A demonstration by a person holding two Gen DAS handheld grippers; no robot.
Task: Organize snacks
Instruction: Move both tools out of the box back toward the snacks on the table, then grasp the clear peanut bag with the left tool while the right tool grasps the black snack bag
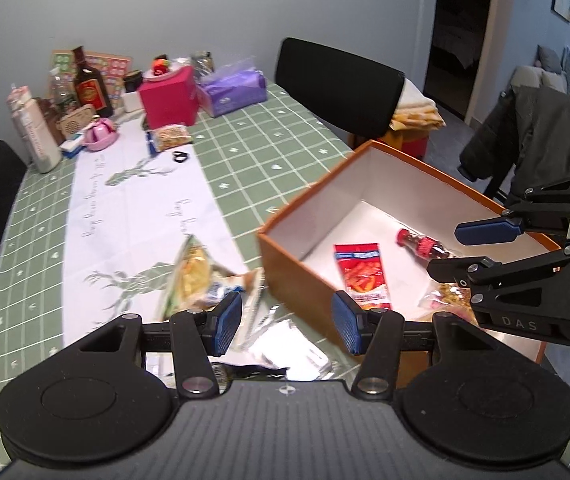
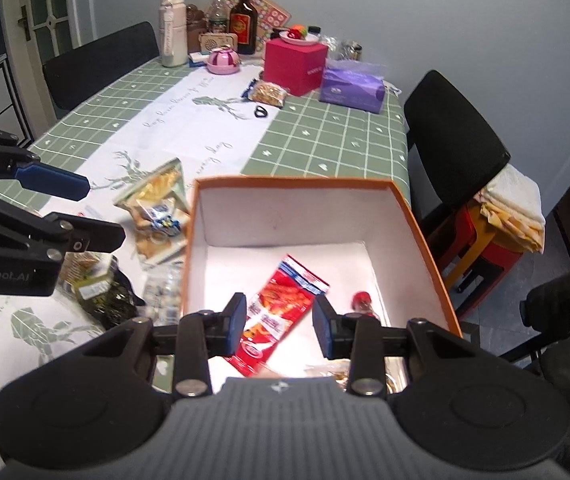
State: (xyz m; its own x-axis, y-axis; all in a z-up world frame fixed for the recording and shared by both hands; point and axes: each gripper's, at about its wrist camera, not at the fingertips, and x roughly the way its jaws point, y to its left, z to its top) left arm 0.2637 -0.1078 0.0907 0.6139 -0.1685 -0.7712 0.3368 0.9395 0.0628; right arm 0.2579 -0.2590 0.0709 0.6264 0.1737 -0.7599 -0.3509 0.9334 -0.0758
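Observation:
An orange box [image 1: 297, 272] [image 2: 425, 236] with a white inside stands at the table's near right. In it lie a red snack packet [image 1: 363, 276] [image 2: 281, 312], a small red-capped bottle [image 1: 421, 245] [image 2: 363, 304] and a clear bag of yellow snacks [image 1: 451, 294]. My left gripper [image 1: 287, 322] is open and empty, above loose packets left of the box. My right gripper [image 2: 279, 326] is open and empty, over the box above the red packet. A yellow-green chip bag [image 1: 191, 272] [image 2: 157, 196] and a dark green packet [image 2: 105, 296] lie on the table beside the box.
The green checked tablecloth [image 1: 269, 136] carries a dark bottle [image 1: 91, 88], a magenta box [image 1: 169, 100], purple tissues [image 1: 233, 92], a nut bag [image 1: 171, 136], a pink pot [image 1: 101, 134] at the far end. Black chairs [image 1: 337, 88] [image 2: 453, 136] stand to the right.

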